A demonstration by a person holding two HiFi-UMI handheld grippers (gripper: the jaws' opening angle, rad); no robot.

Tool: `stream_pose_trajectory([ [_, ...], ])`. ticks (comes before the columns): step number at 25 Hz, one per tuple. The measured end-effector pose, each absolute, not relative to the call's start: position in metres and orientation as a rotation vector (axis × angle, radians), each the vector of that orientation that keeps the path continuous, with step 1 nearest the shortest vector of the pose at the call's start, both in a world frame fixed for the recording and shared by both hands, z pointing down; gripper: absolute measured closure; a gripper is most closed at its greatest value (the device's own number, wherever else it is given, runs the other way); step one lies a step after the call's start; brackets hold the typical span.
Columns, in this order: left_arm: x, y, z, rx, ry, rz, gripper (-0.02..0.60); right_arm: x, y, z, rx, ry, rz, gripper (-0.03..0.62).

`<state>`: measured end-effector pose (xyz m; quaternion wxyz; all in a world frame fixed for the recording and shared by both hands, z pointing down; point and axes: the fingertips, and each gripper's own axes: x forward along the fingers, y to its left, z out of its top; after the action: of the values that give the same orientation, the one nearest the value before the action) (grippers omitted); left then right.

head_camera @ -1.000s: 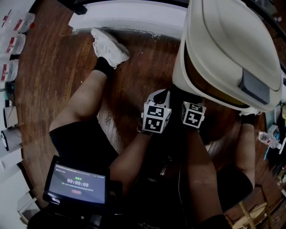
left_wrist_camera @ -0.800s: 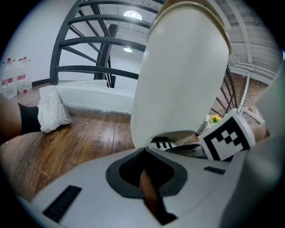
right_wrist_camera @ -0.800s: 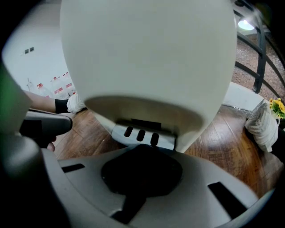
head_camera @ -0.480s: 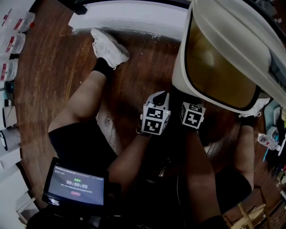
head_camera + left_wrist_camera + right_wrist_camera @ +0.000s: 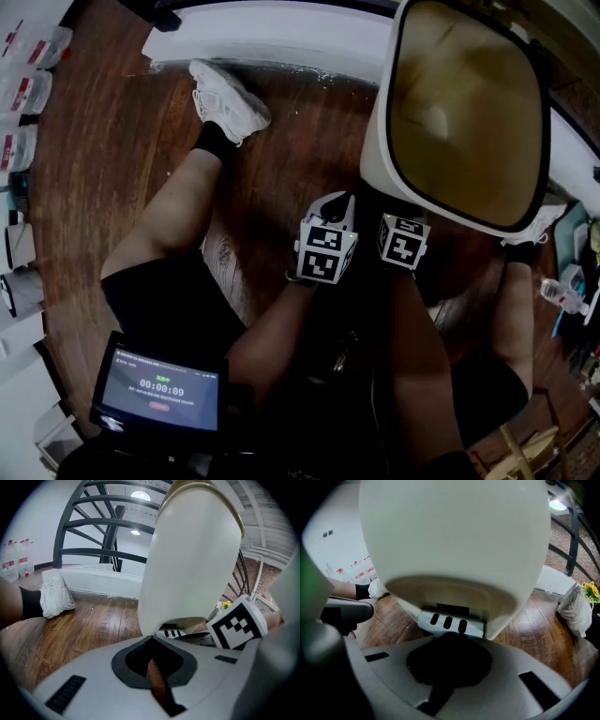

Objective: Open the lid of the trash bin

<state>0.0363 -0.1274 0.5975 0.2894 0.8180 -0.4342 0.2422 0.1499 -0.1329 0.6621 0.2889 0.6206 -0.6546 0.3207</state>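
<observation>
The cream trash bin (image 5: 380, 141) stands on the wood floor, its mouth uncovered so the yellowish inside (image 5: 464, 112) shows in the head view. The lid is tipped back out of clear sight. My left gripper (image 5: 336, 204) is shut and empty, close against the bin's lower left side (image 5: 187, 564). My right gripper (image 5: 401, 217) is shut too, its tips hidden under the bin's rim in the head view. In the right gripper view the tips (image 5: 449, 639) sit right at the grey slotted foot pedal (image 5: 449, 622) at the bin's base (image 5: 454, 536).
The person's legs bracket the bin, a white sneaker (image 5: 228, 98) to its left and another (image 5: 576, 609) to its right. A white ledge (image 5: 272, 37) and a dark stair rail (image 5: 93, 527) run behind. A timer screen (image 5: 159, 386) hangs below; a water bottle (image 5: 562, 292) lies at the right.
The bin's lid has swung from nearly shut to fully up, baring the inside. Both grippers have stayed low at the bin's base.
</observation>
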Motion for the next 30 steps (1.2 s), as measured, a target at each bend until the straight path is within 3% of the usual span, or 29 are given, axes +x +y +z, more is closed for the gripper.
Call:
stream_pose_trajectory([
  [30, 0.0393, -0.1237, 0.5992, 2.186, -1.141, 0.659, 0.583, 0.1483, -0.1344, 0.665, 1.615, -1.735, 0.821, 0.589],
])
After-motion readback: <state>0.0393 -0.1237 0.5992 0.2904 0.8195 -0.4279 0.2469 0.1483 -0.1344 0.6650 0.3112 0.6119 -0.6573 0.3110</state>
